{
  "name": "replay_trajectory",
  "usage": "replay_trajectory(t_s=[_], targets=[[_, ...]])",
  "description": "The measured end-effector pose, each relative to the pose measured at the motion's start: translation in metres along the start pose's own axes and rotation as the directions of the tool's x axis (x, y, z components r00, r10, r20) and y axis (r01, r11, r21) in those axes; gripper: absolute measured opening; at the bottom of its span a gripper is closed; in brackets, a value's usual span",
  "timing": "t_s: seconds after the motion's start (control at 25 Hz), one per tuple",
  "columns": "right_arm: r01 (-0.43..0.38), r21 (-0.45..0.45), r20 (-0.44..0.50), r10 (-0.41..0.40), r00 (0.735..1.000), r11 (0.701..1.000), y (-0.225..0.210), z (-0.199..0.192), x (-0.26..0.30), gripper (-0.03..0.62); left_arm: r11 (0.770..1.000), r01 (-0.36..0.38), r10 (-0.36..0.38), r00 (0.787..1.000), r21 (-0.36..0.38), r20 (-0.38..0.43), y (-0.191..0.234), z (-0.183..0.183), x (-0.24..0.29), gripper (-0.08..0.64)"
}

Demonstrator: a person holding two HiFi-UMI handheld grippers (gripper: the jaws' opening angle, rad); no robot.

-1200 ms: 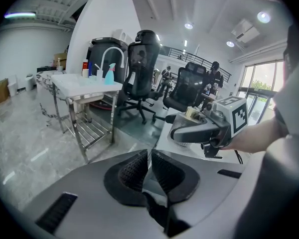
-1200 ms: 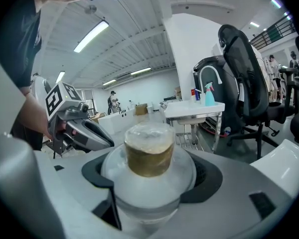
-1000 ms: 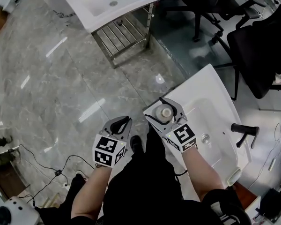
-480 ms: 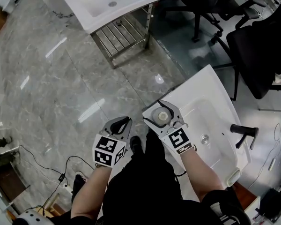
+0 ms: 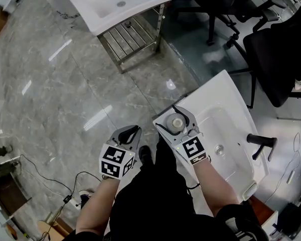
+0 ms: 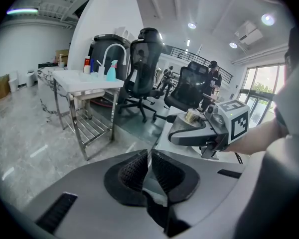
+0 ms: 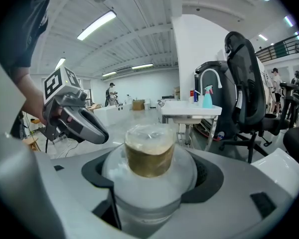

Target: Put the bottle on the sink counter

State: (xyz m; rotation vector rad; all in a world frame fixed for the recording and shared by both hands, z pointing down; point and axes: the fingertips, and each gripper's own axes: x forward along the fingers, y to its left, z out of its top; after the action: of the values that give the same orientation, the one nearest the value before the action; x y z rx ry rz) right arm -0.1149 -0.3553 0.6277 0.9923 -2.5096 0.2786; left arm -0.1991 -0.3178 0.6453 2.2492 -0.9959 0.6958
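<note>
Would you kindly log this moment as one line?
right gripper: shut on bottle | left gripper: shut, empty | bottle over sink counter corner

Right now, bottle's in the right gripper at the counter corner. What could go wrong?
The bottle in the right gripper is at the sink counter's near corner; set down off-centre, it could tip onto the floor. The basin starts just beside it, so it might slide in.

lighting: bright, even, from ceiling strips and spots. glare: white streaks on glossy floor. shadows: soft, faint. distortion: strong fisheye, black corners in both gripper views. focus: bottle close to lens, slightly soft; head view sharp.
</note>
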Motion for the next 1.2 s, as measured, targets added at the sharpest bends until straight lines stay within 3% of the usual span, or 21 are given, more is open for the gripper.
replay_trajectory(t_s=[0.44, 1.0, 1.2], targets=[[0.0, -0.025, -0.018, -0.001, 1.0, 1.0, 0.005, -0.003, -0.001, 0.356, 1.0, 0.001, -0.001, 1.0, -0.013, 0.015, -0.007, 0.003, -0.001, 0.029], [-0.014, 0.016, -0.04, 0.014, 0.999, 1.0, 0.004, -0.013, -0.013, 0.357, 0.999, -0.002, 0.004, 0.999, -0.047, 0.032, -0.012, 0.007, -0.002, 0.029], [0.003, 0.009, -0.012, -0.003, 1.0, 1.0, 0.0, -0.01, -0.02, 0.356, 0.998, 0.0, 0.002, 0.999, -0.057, 0.038, -0.014, 0.008, -0.001, 0.029]])
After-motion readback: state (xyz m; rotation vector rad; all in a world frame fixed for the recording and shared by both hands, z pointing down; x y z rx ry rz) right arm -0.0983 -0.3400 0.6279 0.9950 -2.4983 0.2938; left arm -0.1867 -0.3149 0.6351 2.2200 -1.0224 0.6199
